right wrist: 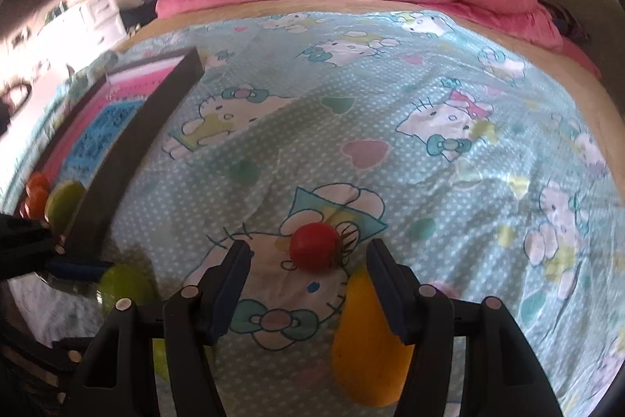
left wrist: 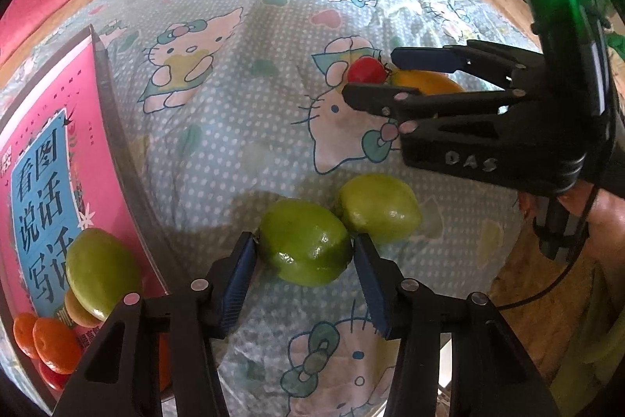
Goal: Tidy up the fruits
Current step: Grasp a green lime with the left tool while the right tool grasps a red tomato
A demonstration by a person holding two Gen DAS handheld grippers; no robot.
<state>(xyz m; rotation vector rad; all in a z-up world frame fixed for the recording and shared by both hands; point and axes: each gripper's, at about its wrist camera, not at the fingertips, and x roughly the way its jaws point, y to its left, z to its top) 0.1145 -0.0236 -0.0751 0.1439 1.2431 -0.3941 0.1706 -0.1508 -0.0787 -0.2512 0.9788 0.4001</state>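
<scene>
While the fruits are only partly gathered, the tray (left wrist: pixel 105 96) with the pink book cover in it is taken as the landmark. Inside its near corner, a green fruit (left wrist: pixel 102 272) and several small orange fruits (left wrist: pixel 54 344) are already collected. To the right of the tray, on the cartoon-cat bedsheet (left wrist: pixel 242 127), the left gripper (left wrist: pixel 304 256) is seen with its jaws spread around a green lime-like fruit (left wrist: pixel 306 247); the pads appear to touch or nearly touch its sides, but a firm grip cannot be confirmed. A second green fruit (left wrist: pixel 379 208) is pressed against the first. Farther right of the tray, the right gripper (right wrist: pixel 308 256) is held wide open, nothing between its fingers, with a red cherry tomato (right wrist: pixel 314 247) just ahead and a yellow-orange fruit (right wrist: pixel 371 342) partly under its right finger.

If the left jaws are closed off-centre, the round fruit could be squeezed out and rolled across the soft sheet; the neighbouring fruit could be nudged too. The tomato could be crushed by excessive closing force.

The tray's lower corner is hidden by the left gripper's body, and the right wrist view is blurred at its left edge.
</scene>
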